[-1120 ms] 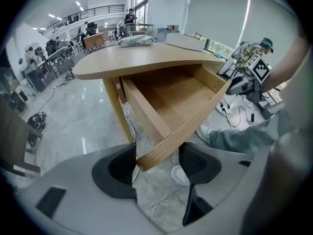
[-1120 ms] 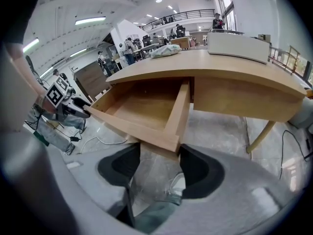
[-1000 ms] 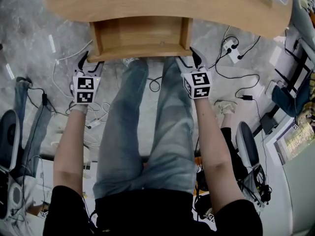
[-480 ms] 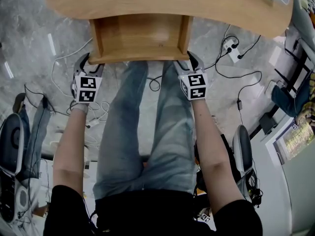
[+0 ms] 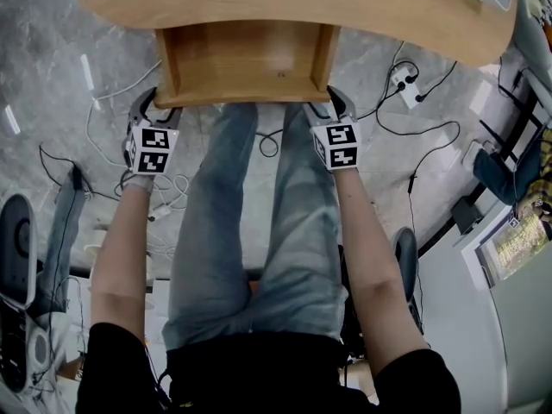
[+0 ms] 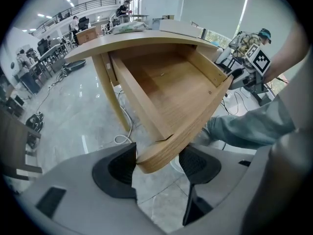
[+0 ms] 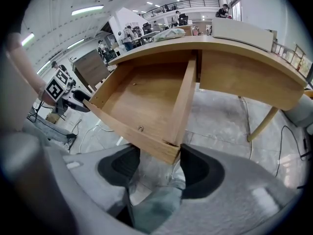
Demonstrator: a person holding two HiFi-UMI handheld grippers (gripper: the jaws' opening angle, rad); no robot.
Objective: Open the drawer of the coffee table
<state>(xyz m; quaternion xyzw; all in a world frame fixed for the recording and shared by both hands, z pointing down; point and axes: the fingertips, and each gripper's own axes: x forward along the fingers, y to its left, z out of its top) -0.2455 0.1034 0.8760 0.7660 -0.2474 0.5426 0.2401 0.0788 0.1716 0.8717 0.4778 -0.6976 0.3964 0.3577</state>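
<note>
The light wooden coffee table [image 5: 285,3] lies across the top of the head view. Its drawer [image 5: 246,59] is pulled out towards me and shows an empty wooden bottom. My left gripper [image 5: 148,106] is shut on the left corner of the drawer front [image 6: 168,146], with a pad on either side of the board. My right gripper [image 5: 328,106] is shut on the right corner of the drawer front [image 7: 151,143]. A small screw head [image 7: 140,129] sits in the middle of that board. The drawer's outer face is hidden from me.
My legs in jeans [image 5: 259,214] stand right under the drawer front. Cables [image 5: 103,110] and a white power strip [image 5: 405,84] lie on the grey marble floor. Chair bases [image 5: 17,257] stand at the left, furniture [image 5: 509,171] at the right. A slanted table leg [image 7: 264,121] stands beside the drawer.
The drawer has slid a little farther out of the table, showing more of its bottom. Both grippers came back with its front corners between their jaws.
</note>
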